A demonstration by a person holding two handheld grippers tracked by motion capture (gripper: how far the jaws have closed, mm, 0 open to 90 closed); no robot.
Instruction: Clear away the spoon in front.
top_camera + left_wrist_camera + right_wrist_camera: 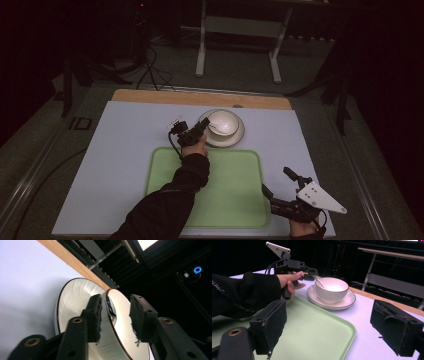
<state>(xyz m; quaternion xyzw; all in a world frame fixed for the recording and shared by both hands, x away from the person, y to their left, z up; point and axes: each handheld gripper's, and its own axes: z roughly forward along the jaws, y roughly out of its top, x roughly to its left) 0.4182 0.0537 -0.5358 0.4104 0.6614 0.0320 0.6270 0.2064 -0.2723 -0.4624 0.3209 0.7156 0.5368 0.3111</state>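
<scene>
Left gripper (199,131) is at the near-left edge of the bowl (223,122), which sits on a saucer (235,139) toward the far side of the white table top (125,145), just beyond the far edge of the green tray (235,190). A spoon (316,280) leans in the bowl, handle sticking out over the rim toward the left gripper. In the left gripper view, the spoon handle (110,307) lies between the two black jaws, close against the left pad (96,315); the other pad stands off from it with a clear gap. Jaws partly closed, not yet pinching the handle as far as can be seen; whether the near pad touches it cannot be told. The person's left hand (289,281), in a dark sleeve, reaches across the tray. Right gripper (290,192) rests at the near-right corner of the tray, jaws spread wide with nothing between them.
</scene>
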